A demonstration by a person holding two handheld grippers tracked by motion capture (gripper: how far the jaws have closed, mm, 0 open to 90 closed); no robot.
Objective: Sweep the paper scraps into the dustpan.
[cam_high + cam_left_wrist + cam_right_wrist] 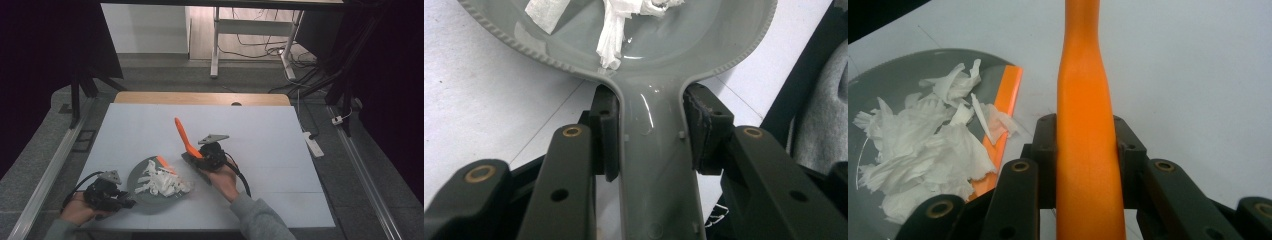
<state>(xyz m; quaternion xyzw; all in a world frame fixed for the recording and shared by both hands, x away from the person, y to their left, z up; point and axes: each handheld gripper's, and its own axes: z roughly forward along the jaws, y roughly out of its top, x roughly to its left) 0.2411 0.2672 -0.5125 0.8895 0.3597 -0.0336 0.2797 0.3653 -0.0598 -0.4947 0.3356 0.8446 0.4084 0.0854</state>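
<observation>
**Sweeping paper scraps into a held dustpan**

The left gripper sits at the near left of the white table, its jaws clamped on the handle of the grey dustpan; in the left gripper view both pads press the handle's two sides, so the pan looks firmly pinned; the right gripper is just right of the pan, closed around the orange brush handle, which rises up and away toward the far side; what kind of head the handle carries cannot be told, since a flat dark base beside the gripper is hard to make out.

The pile of torn white paper already lies inside the pan, heaped toward its right lip; the step in hand seems to be the last of the sweeping or the lifting clear; to do it well, I would keep the left hand steady and the pan flat on the table, so the lip stays down and nothing slides under it; the brush should pull short, low strokes toward the pan, not flick, as the scraps are light and would scatter.

The pan is smooth, glossy plastic, round and shallow with a ribbed rim and an orange strip along its right lip; the paper is soft, ragged and crumpled; the brush handle is matt, waisted and rounded; the table top is plain and pale.
</observation>
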